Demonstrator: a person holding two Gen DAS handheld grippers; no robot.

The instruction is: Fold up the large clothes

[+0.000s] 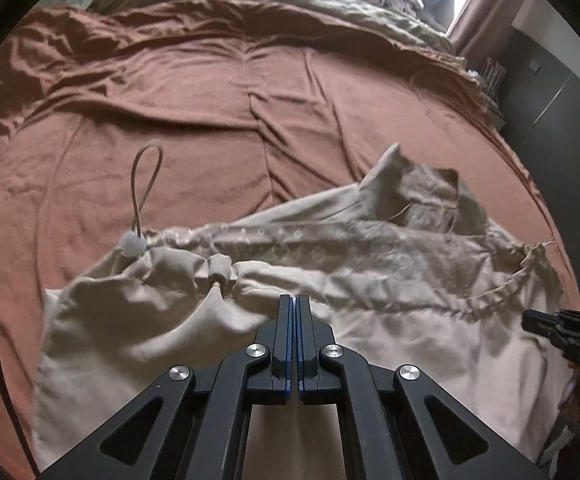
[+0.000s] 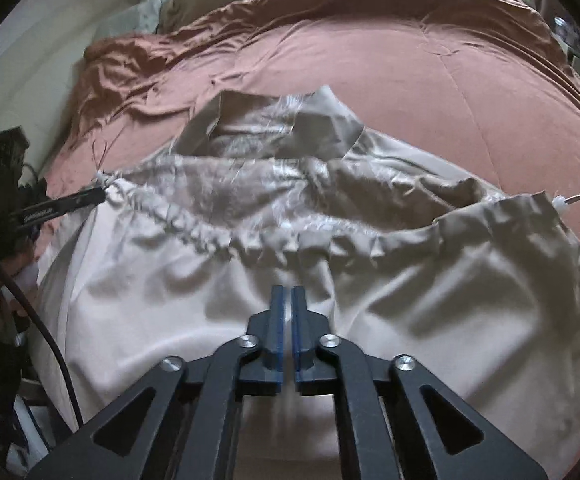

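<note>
over on the bed, a beige jacket (image 1: 369,292) lies spread across the rust-brown cover (image 1: 170,120), its gathered drawstring hem running side to side just beyond both sets of fingers. starting at the left, a looped cord (image 1: 146,184) with a white toggle (image 1: 133,246) sticks out past the garment's edge, up and to the left of the left gripper (image 1: 293,300). that gripper's blue-lined fingers are pressed tight together with a fold of the pale fabric pinched at their tips, just below the hem channel. ahead of them and to the right, the collar (image 1: 421,188) stands up in a rumpled peak with fuzzy lining showing. further right, the right gripper (image 2: 286,292) also has its fingers clenched on the jacket, a sliver of cloth showing between the blue pads (image 2: 276,320). in its own view the hem ruffles sit just ahead of the tips, the collar beyond, and the left gripper's black body shows at the far left edge of the fabric.
</note>
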